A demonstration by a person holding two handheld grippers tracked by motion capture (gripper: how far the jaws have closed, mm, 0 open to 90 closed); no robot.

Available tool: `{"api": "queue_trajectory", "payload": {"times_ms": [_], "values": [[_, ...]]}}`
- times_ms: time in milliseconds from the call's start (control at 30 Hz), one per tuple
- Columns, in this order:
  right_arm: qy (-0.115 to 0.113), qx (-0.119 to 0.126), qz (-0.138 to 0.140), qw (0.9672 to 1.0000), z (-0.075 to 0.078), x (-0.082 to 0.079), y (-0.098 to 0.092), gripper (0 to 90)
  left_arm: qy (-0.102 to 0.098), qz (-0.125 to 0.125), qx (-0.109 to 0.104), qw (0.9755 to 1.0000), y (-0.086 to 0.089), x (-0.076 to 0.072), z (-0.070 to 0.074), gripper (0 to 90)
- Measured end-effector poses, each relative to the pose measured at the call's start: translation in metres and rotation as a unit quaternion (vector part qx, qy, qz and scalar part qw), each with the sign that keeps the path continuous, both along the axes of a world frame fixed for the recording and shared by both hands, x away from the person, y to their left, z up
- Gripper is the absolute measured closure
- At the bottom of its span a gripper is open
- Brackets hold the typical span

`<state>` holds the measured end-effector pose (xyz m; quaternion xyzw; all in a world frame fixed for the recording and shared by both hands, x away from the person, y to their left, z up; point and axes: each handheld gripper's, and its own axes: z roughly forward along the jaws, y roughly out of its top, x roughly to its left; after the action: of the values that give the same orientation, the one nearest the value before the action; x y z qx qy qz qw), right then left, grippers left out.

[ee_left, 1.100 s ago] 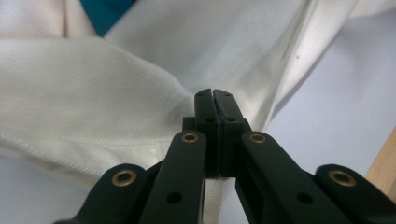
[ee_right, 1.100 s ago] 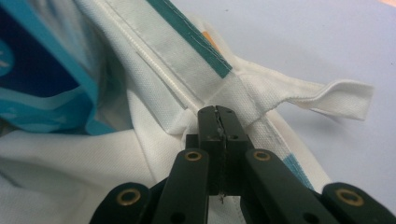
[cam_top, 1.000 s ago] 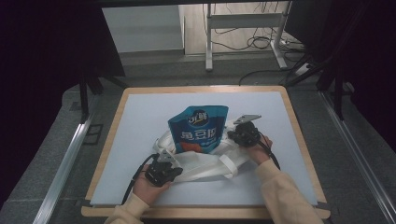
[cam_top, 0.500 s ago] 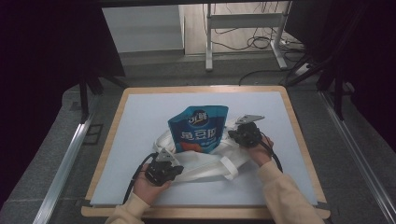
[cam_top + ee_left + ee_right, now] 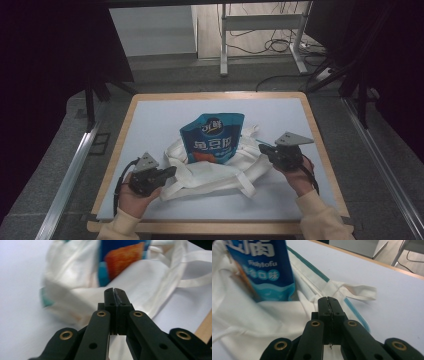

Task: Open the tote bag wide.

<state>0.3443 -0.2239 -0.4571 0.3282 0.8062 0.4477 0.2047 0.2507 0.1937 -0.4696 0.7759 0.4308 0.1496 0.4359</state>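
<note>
Grippers barely shift since a second ago. Left gripper stays closed, pinching the bag edge ahead of it; pouch sits beyond. Right gripper, jaws together, nudges slightly outward, likely spreading the opening.

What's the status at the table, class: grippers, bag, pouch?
Left gripper shut on white tote bag. Right gripper shut on its other edge. Blue pouch half inside. Nothing obstructing.

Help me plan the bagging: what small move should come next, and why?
Probably draw both grippers, left gripper and right gripper, toward the person, sliding the white tote bag off the blue snack pouch: both look shut on the bag's edge, and the pouch is half out.
</note>
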Motion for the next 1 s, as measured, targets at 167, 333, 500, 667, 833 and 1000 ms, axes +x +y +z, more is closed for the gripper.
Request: {"api": "queue_trajectory", "payload": {"times_ms": [167,333,500,667,833,1000], "values": [[-0.005,0.023,-0.002,0.9997,-0.003,-0.021,-0.025,88.7,0.015,0.037,-0.008,0.9992,0.028,0.002,-0.009,89.2],[0.005,0.021,-0.015,0.9997,-0.013,-0.033,-0.045,83.0,0.024,0.067,-0.004,0.9974,0.044,0.005,-0.021,83.5],[0.003,0.001,-0.051,0.9987,-0.029,-0.032,-0.057,59.4,0.048,0.102,0.014,0.9935,0.054,0.015,-0.043,59.2],[0.01,-0.003,-0.068,0.9976,-0.038,-0.028,-0.06,50.5,0.053,0.101,0.02,0.9933,0.054,0.018,-0.047,54.1],[0.027,-0.007,-0.077,0.9966,-0.044,-0.026,-0.065,48.0,0.054,0.097,0.025,0.9935,0.052,0.019,-0.048,51.6],[0.028,-0.01,-0.08,0.9964,-0.045,-0.025,-0.066,46.0,0.056,0.096,0.03,0.9934,0.051,0.02,-0.05,47.4]]}}
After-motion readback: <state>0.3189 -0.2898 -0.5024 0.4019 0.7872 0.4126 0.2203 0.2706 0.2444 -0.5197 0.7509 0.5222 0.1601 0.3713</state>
